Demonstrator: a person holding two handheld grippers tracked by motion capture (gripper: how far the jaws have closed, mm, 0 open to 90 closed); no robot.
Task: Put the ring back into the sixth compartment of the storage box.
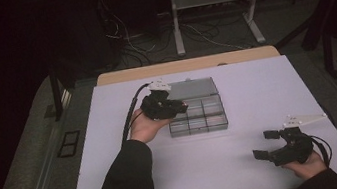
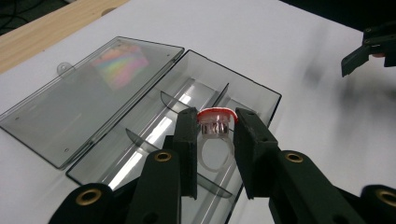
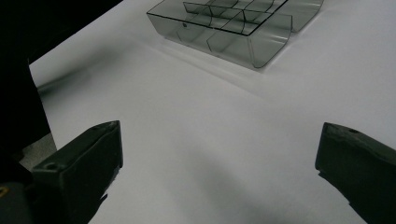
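The left gripper (image 2: 215, 135) is clenched on a ring (image 2: 215, 126) with a red top and a clear plastic band; the two black jaws press on the sides of the ring's head, and the band hangs down between them. The ring is held in the air above the smoky transparent compartment box (image 2: 261, 100), over the row of compartments at the near side of the box, and it does not touch the dividers below it. The lid of the box (image 2: 70, 112) lies open and flat on the white table (image 2: 289, 42), hinged to the far side of the box. In the high view the left gripper (image 1: 178, 107) is over the left part of the box (image 1: 207, 116), and the person's left hand (image 1: 147, 126) carries it from below. The right gripper (image 1: 266, 144) rests near the front right corner of the table, well apart from the box, with its jaws released and standing wide, nothing between them
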